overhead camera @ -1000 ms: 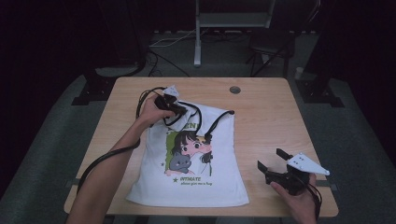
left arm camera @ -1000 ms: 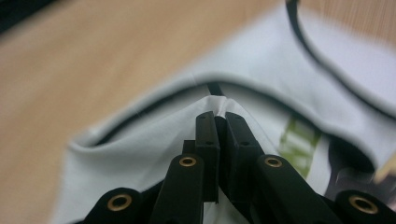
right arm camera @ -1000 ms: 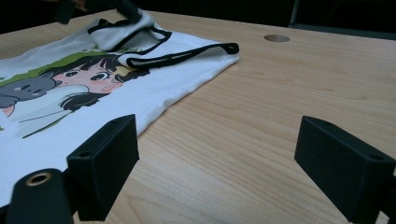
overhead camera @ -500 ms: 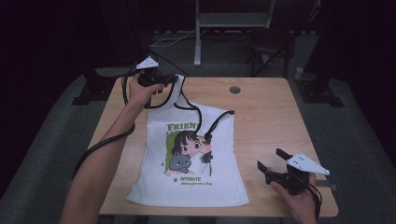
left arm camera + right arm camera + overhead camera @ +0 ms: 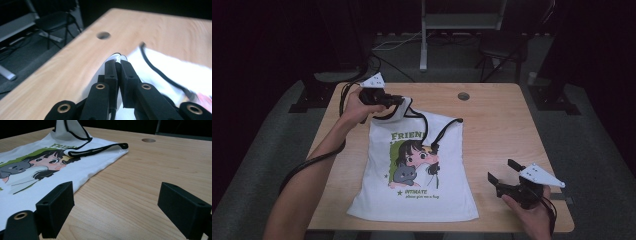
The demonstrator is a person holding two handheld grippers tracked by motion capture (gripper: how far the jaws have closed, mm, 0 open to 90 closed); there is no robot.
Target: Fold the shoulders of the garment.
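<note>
High view: left tool [image 5: 398,101] pinches white cartoon-print top's [image 5: 412,175] black-trimmed strap; right tool [image 5: 507,176] gapes.

A light wooden table [image 5: 497,130] with a round hole [image 5: 463,96] near its far edge — bare wood on the right. Beyond it, on the dark floor, a chair [image 5: 56,21], loose cables [image 5: 384,47] and a pale metal stand [image 5: 424,35].
</note>
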